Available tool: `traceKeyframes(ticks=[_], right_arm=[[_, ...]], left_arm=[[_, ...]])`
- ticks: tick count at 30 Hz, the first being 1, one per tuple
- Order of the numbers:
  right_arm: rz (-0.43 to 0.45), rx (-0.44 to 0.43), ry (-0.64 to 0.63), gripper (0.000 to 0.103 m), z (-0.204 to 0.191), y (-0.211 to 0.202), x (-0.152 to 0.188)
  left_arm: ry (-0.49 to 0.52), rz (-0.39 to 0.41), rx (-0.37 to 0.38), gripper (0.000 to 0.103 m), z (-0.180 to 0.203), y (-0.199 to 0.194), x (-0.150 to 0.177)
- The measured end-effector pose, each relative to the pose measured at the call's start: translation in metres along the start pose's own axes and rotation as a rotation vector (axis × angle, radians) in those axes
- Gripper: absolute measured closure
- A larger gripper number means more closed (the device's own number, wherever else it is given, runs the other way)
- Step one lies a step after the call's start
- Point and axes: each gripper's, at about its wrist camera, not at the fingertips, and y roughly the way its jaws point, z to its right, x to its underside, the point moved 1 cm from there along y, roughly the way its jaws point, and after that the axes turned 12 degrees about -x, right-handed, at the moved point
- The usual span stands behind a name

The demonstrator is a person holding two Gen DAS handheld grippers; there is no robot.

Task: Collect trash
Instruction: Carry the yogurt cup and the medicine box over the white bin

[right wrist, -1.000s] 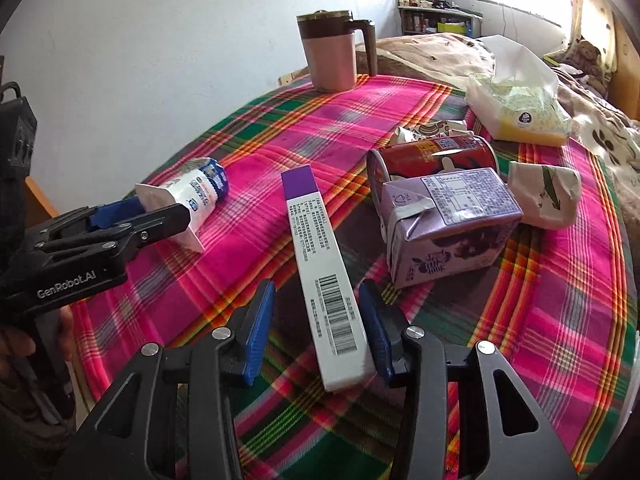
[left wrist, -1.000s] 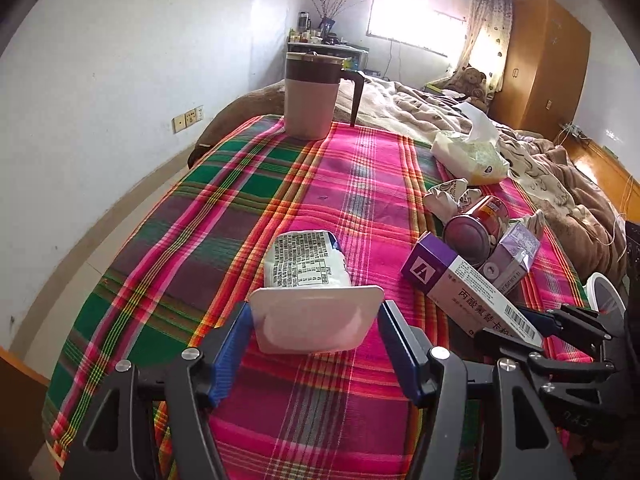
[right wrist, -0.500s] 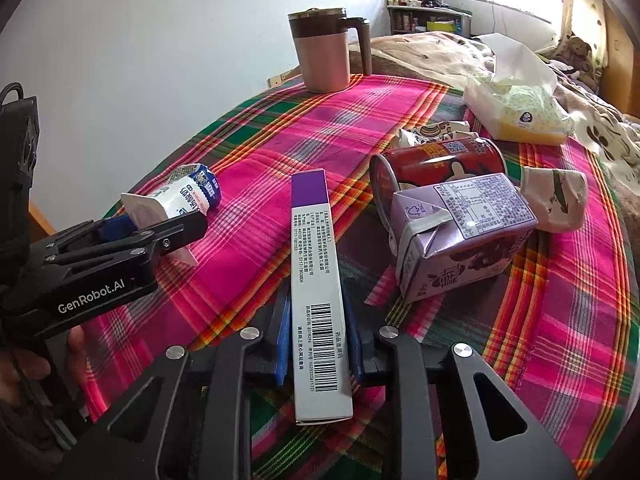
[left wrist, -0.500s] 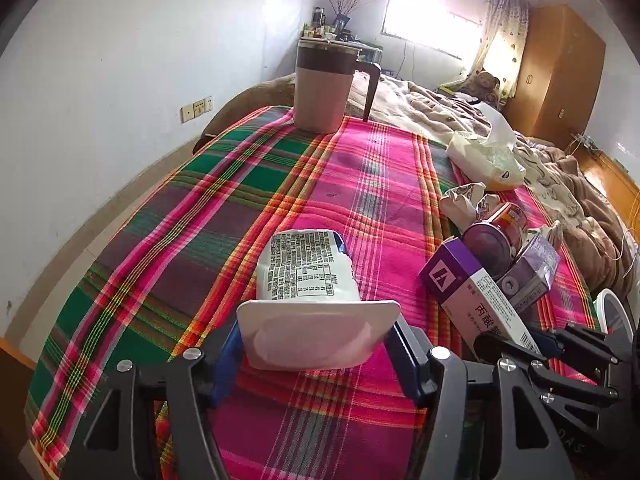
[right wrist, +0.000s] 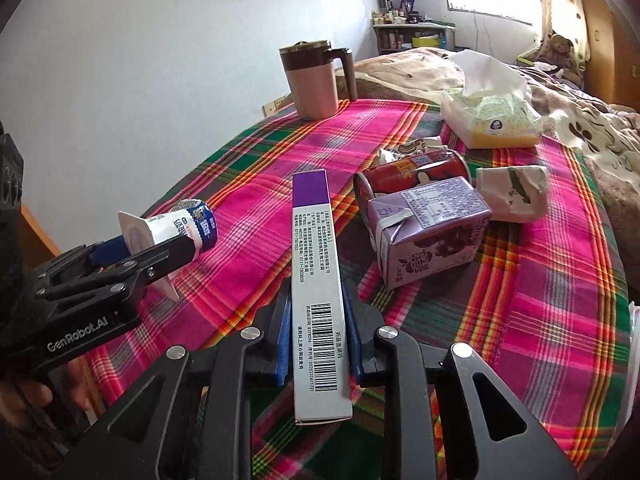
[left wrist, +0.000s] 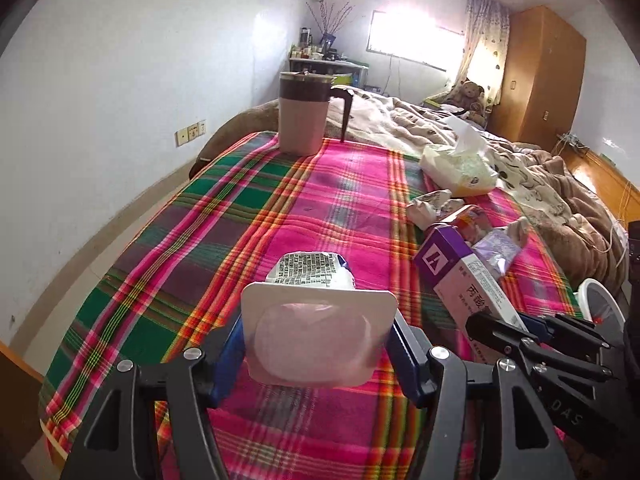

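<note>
My left gripper [left wrist: 316, 344] is shut on a white yogurt cup [left wrist: 318, 332], base toward the camera, lifted off the plaid tablecloth [left wrist: 224, 240]. In the right wrist view the same cup [right wrist: 176, 232] sticks out of the left gripper [right wrist: 160, 248] at the left. My right gripper [right wrist: 316, 316] is shut on a long white and purple medicine box [right wrist: 316, 280], which points away from me above the cloth. That box [left wrist: 464, 280] also shows at the right of the left wrist view. On the table lie a purple drink carton [right wrist: 428, 228], a red can [right wrist: 412, 168] and crumpled wrappers [right wrist: 512, 192].
A pink and brown lidded mug [right wrist: 314, 80] stands at the table's far end. A yellow tissue pack [right wrist: 492, 120] lies at the far right. Beyond the table is a bed with brown blankets [left wrist: 540, 184]. A white rim [left wrist: 600, 300] shows at the table's right edge.
The right gripper closed on the medicine box and raised it off the cloth. The left gripper lifted the yogurt cup clear of the table.
</note>
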Motion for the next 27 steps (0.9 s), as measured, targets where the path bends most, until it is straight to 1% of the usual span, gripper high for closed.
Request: traceKeyframes(ticks=[7,15,19,27], right_arm=[[0.038,0.014,0.017,0.08,0.002,-0.022,0.004],[0.09,0.04,0.041,0.079,0.008,-0.055,0.012],[0.119,0.066,0.057,0.079,0.016,-0.07,0.017],[0.179,0.115,0.102,0.079,0.036,-0.105,0.027]], left_arm=[[0.014,0.035,0.027,0.039,0.009,-0.026,0.002],[0.036,0.076,0.07,0.039,0.028,-0.055,0.008],[0.057,0.106,0.099,0.039,0.042,-0.071,0.009],[0.095,0.142,0.151,0.039,0.077,-0.091,0.009]])
